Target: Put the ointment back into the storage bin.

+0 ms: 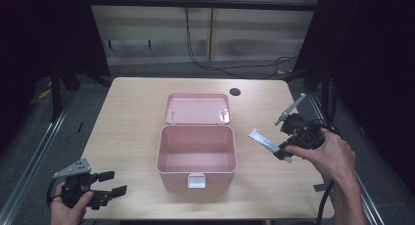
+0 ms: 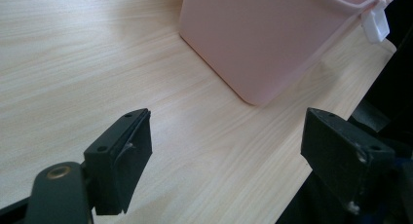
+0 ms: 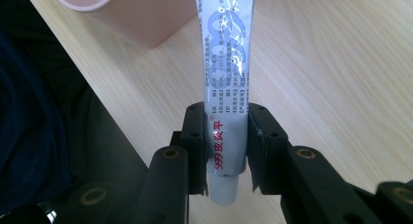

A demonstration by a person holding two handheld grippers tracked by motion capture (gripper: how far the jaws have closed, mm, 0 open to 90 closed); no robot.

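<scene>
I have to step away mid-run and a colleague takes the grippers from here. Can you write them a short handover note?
Right gripper: shut on the ointment tube, held off the table to the right of the box.
Left gripper: open, nothing between the jaws, near the table's front left corner.
Pink box: mid-table, lid open and laid back, inside looks bare.
Done: tube picked up.
Left, most likely: place the tube in the box, then shut the lid.

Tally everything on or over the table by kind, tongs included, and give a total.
Pink storage box, lid open: 1
Ointment tube, clamped in the right tongs: 1
Tongs: 2, left tongs open, right tongs shut on the tube
Total: 4
</scene>
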